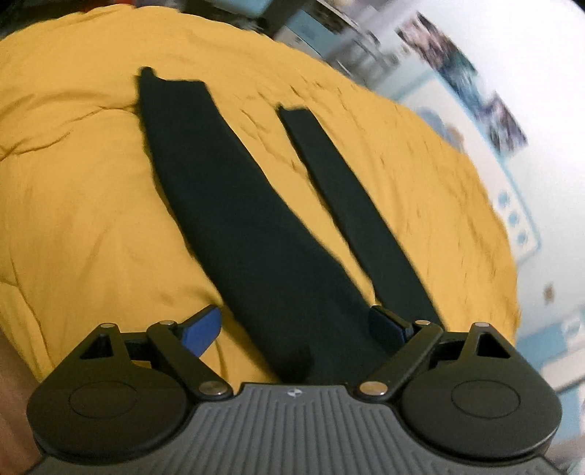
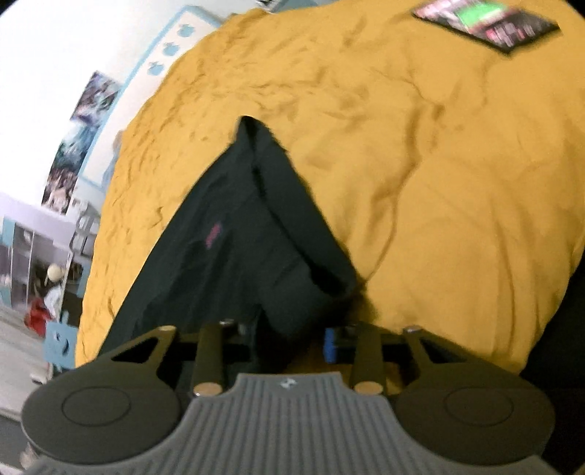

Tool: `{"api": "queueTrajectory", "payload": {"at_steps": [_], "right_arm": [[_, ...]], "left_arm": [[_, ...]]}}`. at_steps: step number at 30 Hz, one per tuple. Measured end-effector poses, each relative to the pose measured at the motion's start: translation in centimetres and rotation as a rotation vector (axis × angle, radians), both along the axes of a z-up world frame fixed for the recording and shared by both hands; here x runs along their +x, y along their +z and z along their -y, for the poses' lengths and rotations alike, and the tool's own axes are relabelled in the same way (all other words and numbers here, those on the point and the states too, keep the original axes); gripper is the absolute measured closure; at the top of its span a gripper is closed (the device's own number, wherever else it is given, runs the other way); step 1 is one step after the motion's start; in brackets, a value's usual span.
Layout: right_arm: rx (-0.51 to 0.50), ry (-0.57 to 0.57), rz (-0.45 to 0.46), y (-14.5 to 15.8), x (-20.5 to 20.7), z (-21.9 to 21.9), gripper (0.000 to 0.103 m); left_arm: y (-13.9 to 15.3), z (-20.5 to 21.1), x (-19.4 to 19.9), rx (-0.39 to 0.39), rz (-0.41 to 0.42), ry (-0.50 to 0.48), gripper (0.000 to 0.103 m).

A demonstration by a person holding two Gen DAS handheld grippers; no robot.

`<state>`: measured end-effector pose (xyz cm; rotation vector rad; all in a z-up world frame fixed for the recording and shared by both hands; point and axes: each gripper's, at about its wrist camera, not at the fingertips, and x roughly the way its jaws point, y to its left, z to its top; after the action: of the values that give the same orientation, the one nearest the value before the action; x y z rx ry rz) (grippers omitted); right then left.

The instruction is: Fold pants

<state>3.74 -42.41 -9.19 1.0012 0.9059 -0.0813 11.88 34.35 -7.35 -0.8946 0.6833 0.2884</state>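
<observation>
Black pants point(image 1: 234, 204) lie on a yellow bed cover point(image 1: 73, 182), both legs stretched away from me in the left wrist view. My left gripper point(image 1: 292, 329) is open, its blue fingers point(image 1: 203, 330) either side of the near end of the wider leg, just above it. In the right wrist view the waist end of the pants point(image 2: 234, 234) is bunched and lifted. My right gripper point(image 2: 292, 339) has its fingers close together with black cloth between them; only one blue pad point(image 2: 330, 343) shows.
A dark printed package point(image 2: 486, 25) lies on the bed cover point(image 2: 438, 182) at the far right. A white wall with posters point(image 1: 457, 69) runs beside the bed. Shelves and room clutter point(image 2: 44, 277) stand past the bed's left edge.
</observation>
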Motion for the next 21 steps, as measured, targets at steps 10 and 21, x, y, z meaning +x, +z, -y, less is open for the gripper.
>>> {"api": "queueTrajectory", "payload": {"at_steps": [10, 21], "right_arm": [[0.133, -0.045, 0.041, 0.0, -0.6, 2.2, 0.101], [0.154, -0.093, 0.077, 1.8, -2.3, 4.4, 0.102]], "left_arm": [[-3.3, -5.4, 2.8, -0.101, 0.026, 0.204, 0.013], [-3.5, -5.9, 2.8, -0.124, -0.012, 0.240, 0.100]]}}
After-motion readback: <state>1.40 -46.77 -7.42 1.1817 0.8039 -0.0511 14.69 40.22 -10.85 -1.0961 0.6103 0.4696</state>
